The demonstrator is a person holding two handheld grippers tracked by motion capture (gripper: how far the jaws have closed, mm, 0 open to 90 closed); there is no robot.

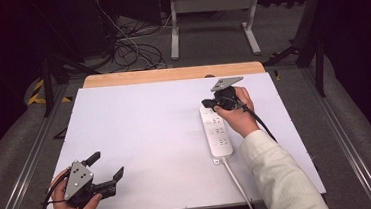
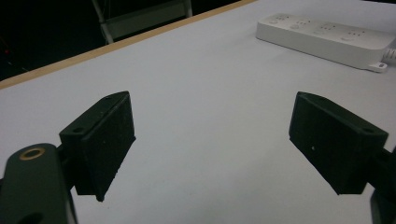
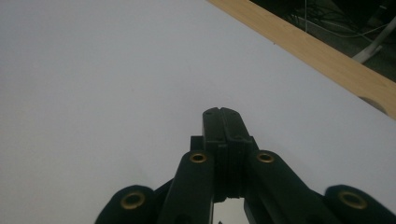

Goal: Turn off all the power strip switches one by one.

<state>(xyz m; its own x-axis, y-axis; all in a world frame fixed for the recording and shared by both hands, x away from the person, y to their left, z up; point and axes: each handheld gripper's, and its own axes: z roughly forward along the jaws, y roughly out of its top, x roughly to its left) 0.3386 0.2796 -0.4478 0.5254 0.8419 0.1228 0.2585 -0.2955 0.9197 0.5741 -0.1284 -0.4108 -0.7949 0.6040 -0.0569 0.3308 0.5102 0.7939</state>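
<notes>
**Right claw closed at the power strip's far end, left claw wide open and idle**

Landmark: power strip, white, lying flat on the white table, right of centre, long axis running away from the person. Its cord leaves the near end and runs off the table's near edge.

Right gripper: sits at the strip's far end, over its top face, tips pointing left across it. Jaws pressed together, nothing between them; the right gripper view shows the two black jaws flush against each other with bare table past them. Can't tell from the high view whether the tips actually touch the strip or hover just above it. The right hand rests just right of the strip's far half, sleeve alongside the near half.

Left gripper: well left of the strip, near the table's near-left corner, held in the left hand. Jaws spread wide, holding nothing. In the left gripper view the two pads stand far apart with bare table between them; the strip lies far off, up right.

Wooden edge strip runs along the table's far side, beyond the strip's far end.
</notes>
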